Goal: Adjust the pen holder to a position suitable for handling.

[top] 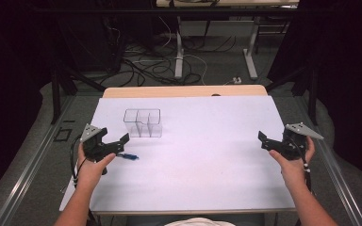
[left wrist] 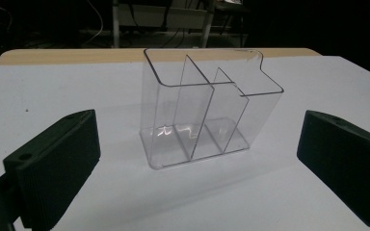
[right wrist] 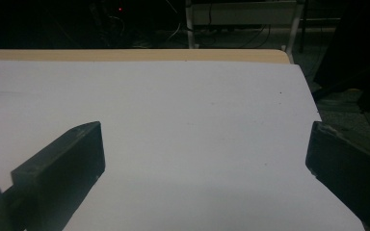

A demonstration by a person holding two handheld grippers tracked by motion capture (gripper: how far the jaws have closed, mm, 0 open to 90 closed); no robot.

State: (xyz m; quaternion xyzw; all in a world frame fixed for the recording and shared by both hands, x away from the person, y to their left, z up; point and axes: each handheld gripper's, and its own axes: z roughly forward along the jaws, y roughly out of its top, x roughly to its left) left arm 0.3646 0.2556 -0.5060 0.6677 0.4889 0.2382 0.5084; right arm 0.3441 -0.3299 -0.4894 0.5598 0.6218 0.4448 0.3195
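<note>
Your left gripper [top: 115, 140] hangs with jaws spread wide, a clear divided box [top: 143, 123] standing just ahead of it, a blue pen [top: 129, 156] beside it; your right gripper [top: 269, 141], likewise spread and empty, hovers well apart over the white table [top: 202, 165].

Left gripper [top: 115, 141]: black body, grey three-cornered plate on top, black cable trailing below. Its jaws are black blocks with ribbed inner faces and a round hole on top. Right gripper [top: 269, 142]: same black build, same grey plate, dark cable. Forearms bare, no sleeves visible.
</note>
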